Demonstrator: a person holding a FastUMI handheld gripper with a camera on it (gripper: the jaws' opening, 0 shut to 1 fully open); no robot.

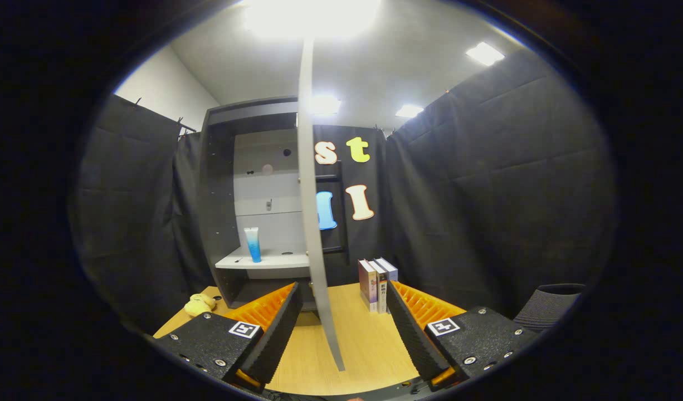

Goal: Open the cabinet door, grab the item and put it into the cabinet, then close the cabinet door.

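Cabinet (222,184) open, blue tube (253,244) upright on its shelf (274,260); my fingers (341,323) spread, door (311,223) edge-on between them, hiding the cabinet's right side

Gripper (341,312) held with fingers spread wide, touching nothing; cabinet door (313,223) swung open edge-on between them; blue tube (253,244) upright on cabinet (219,184) shelf; books (376,283) standing on wooden table (358,345); yellow soft item (199,304) near cabinet's base.
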